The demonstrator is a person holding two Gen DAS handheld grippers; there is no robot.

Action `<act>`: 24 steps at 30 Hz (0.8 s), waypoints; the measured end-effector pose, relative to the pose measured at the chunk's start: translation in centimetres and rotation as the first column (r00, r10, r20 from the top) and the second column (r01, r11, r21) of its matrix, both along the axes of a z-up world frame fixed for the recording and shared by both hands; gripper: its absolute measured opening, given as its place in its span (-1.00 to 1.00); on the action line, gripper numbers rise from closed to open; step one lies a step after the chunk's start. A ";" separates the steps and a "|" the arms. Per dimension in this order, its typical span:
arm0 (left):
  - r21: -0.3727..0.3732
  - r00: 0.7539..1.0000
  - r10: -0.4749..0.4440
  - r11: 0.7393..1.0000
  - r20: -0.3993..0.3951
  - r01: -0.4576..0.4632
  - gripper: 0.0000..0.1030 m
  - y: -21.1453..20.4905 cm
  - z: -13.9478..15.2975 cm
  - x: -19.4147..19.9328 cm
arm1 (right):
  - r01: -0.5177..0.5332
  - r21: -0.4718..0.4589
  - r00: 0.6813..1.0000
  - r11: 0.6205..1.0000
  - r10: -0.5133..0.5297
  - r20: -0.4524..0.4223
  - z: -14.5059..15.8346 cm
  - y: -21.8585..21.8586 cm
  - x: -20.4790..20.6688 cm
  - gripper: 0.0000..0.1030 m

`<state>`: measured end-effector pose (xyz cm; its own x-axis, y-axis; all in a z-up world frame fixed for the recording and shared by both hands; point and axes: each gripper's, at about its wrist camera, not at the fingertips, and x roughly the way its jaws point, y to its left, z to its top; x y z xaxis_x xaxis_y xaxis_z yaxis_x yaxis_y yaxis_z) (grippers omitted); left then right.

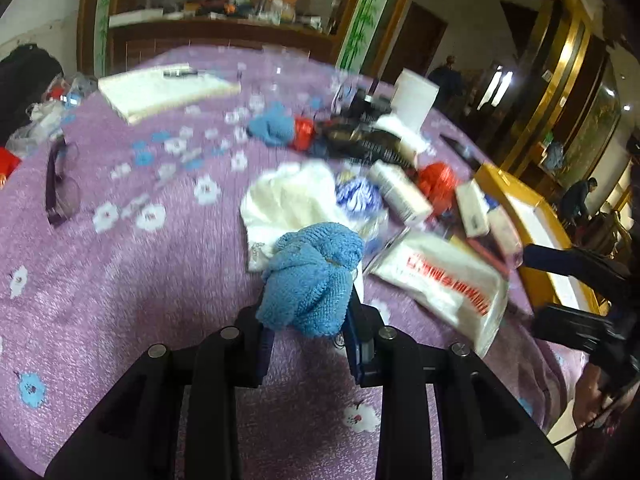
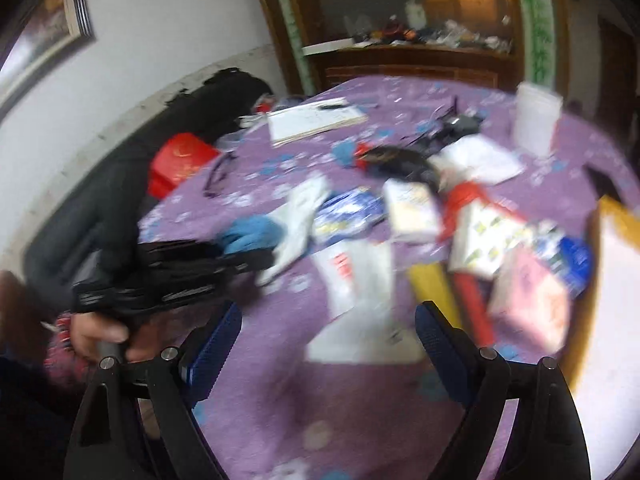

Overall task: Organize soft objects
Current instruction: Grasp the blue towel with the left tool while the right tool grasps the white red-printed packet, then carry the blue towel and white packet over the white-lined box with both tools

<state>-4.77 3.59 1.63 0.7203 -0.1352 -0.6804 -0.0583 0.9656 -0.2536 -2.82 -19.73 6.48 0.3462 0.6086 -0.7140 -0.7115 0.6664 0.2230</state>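
My left gripper (image 1: 308, 320) is shut on a blue knitted cloth (image 1: 312, 276) and holds it above the purple flowered tablecloth (image 1: 120, 280). The cloth also shows in the right wrist view (image 2: 252, 234), at the tip of the left gripper (image 2: 256, 258). A white soft cloth (image 1: 288, 196) lies just beyond it. A second blue knitted piece (image 1: 272, 124) lies farther back beside a red item. My right gripper (image 2: 328, 344) is open and empty above a white plastic bag (image 2: 356, 300). It shows at the right edge of the left wrist view (image 1: 532, 288).
Boxes, packets and a red bag (image 1: 436, 184) clutter the table's right half. A yellow-rimmed box (image 1: 532, 232) stands at the right edge. A white pad (image 1: 160, 92) lies at the back, glasses (image 1: 60, 188) at the left. A red box (image 2: 180, 164) sits off the left side.
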 end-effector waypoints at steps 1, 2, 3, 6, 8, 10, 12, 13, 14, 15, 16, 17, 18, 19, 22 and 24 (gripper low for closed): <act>0.006 1.000 0.003 1.000 0.009 -0.003 -0.47 -0.1 0.1 -0.1 | 0.010 -0.016 1.000 1.000 -0.010 -0.001 0.0 0.2 0.5 0.74; 0.008 1.000 0.003 1.000 0.012 -0.003 -0.47 0.0 0.2 -0.2 | 0.016 -0.025 1.000 1.000 -0.016 -0.005 -0.2 0.4 0.8 0.70; 0.010 1.000 0.003 1.000 0.024 -0.004 -0.47 -0.1 0.3 -0.4 | 0.013 -0.030 1.000 0.999 -0.013 -0.007 -0.4 0.8 1.1 0.63; 0.006 0.998 0.008 1.000 0.058 -0.008 -0.47 0.2 0.7 -0.8 | 0.023 -0.107 0.998 0.994 -0.029 -0.051 -2.3 2.7 2.2 -0.21; 0.005 0.997 0.008 1.000 0.075 -0.008 -0.47 0.2 0.8 -1.1 | 0.028 -0.110 0.997 0.994 -0.036 -0.071 -3.2 3.1 2.2 -0.34; 0.010 0.997 0.003 1.000 0.081 -0.004 -0.46 0.1 1.0 -1.2 | 0.045 -0.098 0.997 0.994 -0.051 -0.058 -3.2 2.9 1.9 -0.36; 0.006 0.997 0.000 1.000 0.083 -0.001 -0.46 -0.1 1.1 -1.5 | 0.062 -0.062 0.996 0.996 -0.065 -0.059 -2.9 2.3 1.7 -0.38; 0.005 0.997 0.002 1.000 0.079 -0.002 -0.46 -0.1 1.2 -1.5 | 0.069 -0.038 0.995 0.997 -0.072 -0.063 -2.6 1.8 1.6 -0.38; 0.001 0.997 0.004 1.000 0.075 -0.004 -0.46 -0.2 1.2 -1.5 | 0.074 -0.026 0.995 0.997 -0.075 -0.065 -2.4 1.5 1.5 -0.38; -0.012 0.997 0.005 1.000 0.079 -0.005 -0.46 -0.2 1.3 -1.7 | 0.080 -0.012 0.995 0.997 -0.080 -0.064 -2.2 1.1 1.4 -0.38; -0.018 0.996 0.006 1.000 0.085 -0.005 -0.46 -0.2 1.5 -1.7 | 0.084 0.006 0.995 0.996 -0.084 -0.062 -2.0 0.7 1.3 -0.38; -0.018 0.996 0.005 1.000 0.089 -0.003 -0.46 -0.4 1.7 -1.8 | 0.089 0.022 0.995 0.996 -0.087 -0.058 -1.8 0.4 1.2 -0.38; -0.013 0.996 -0.001 1.000 0.092 0.002 -0.46 -0.8 1.9 -1.8 | 0.097 0.032 0.994 0.995 -0.095 -0.054 -1.6 0.1 1.2 -0.38; -0.005 0.995 -0.009 1.000 0.099 0.009 -0.46 -1.2 2.2 -2.0 | 0.099 0.045 0.994 0.994 -0.096 -0.058 -1.6 -0.3 1.0 -0.38; 0.030 0.992 -0.039 0.999 0.120 0.035 -0.45 -2.8 3.1 -2.1 | 0.102 0.049 0.993 0.994 -0.099 -0.067 -1.9 -0.6 0.6 -0.38; 0.046 0.990 -0.063 0.997 0.125 0.058 -0.45 -4.1 3.5 -2.1 | 0.104 0.057 0.993 0.993 -0.100 -0.070 -2.0 -1.1 0.3 -0.38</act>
<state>-6.84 -0.49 5.09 0.7925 -0.1540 -0.5901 0.0303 0.9764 -0.2141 -2.48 -20.84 4.45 0.3610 0.6157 -0.7004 -0.6228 0.7182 0.3103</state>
